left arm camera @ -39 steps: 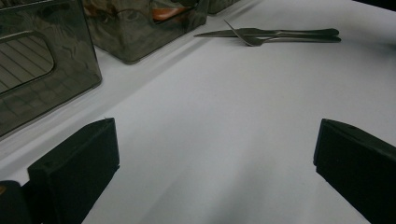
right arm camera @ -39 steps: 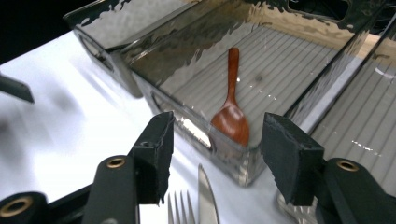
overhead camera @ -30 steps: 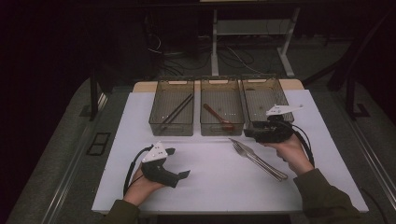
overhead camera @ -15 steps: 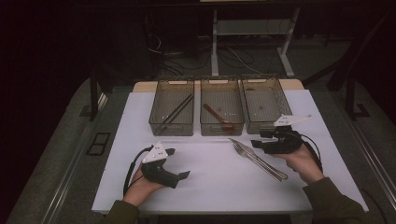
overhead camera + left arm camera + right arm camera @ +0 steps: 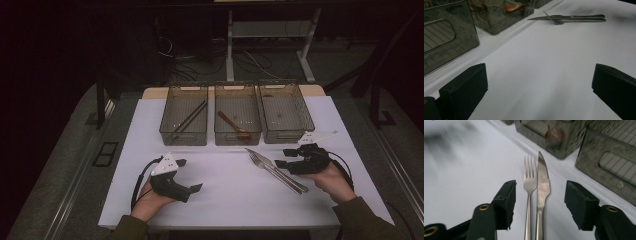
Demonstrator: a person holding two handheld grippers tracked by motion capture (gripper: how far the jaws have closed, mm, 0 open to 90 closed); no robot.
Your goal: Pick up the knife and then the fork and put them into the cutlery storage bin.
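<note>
So the fork (image 5: 530, 176) and the knife (image 5: 543, 182) are lying side by side, touching, on the white table (image 5: 225, 200), and I'll use that pair as my reference for everything else. Tines and blade tip both point toward the three see-through bins, handles point back toward the person's side.

The right gripper (image 5: 539, 205) sits right over the handles. In the right gripper view its two black jaws stand either side of the fork and knife, spread apart, with clear gaps between each pad and the metal, so nothing is clamped, it's just straddling them. From the high view the same gripper (image 5: 282, 158) is just beside the cutlery on the right, hand low near the tabletop.

The left gripper (image 5: 187, 175) is well apart from the fork and knife, off to their left near the front edge of the table. Its jaws are wide open with only bare white table between them (you can see the cutlery way off in its own view).

Beyond the cutlery tips: the middle bin (image 5: 237, 141) is the nearest one and has a reddish-brown spoon (image 5: 232, 124) in it. The left bin (image 5: 184, 137) holds dark chopsticks (image 5: 190, 117). The right bin (image 5: 287, 135) is just past the right gripper.
</note>
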